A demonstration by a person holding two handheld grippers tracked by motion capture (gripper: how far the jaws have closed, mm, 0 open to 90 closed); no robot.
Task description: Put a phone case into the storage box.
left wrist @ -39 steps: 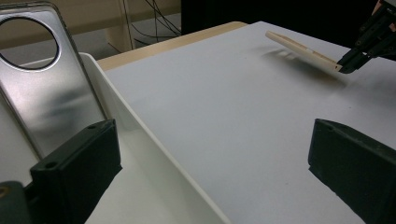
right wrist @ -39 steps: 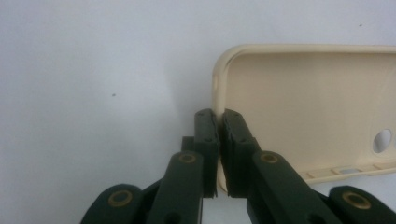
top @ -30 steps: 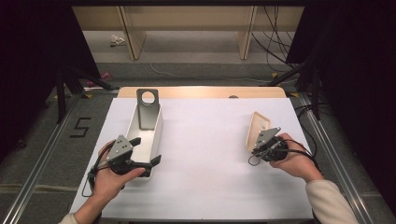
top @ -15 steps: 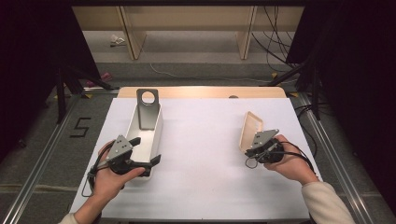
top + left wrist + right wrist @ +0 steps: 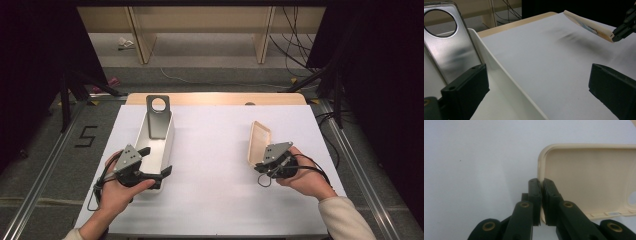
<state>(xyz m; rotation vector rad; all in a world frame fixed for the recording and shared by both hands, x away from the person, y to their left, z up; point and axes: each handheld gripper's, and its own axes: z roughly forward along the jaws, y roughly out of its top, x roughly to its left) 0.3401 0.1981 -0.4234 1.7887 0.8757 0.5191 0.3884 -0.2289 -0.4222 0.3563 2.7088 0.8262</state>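
Right gripper (image 5: 261,165) fingers pinch the cream case (image 5: 259,143) edge, raised.

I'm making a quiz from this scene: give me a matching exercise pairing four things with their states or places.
Things:
1. beige phone case
2. silver phone case
3. left gripper
4. white tray

States:
A. leans upright at the tray's far end
B. open, astride the tray's wall
C. pinched at its edge, lifted off the table
D. rests on the white table cover

Pairs: 1-C, 2-A, 3-B, 4-D
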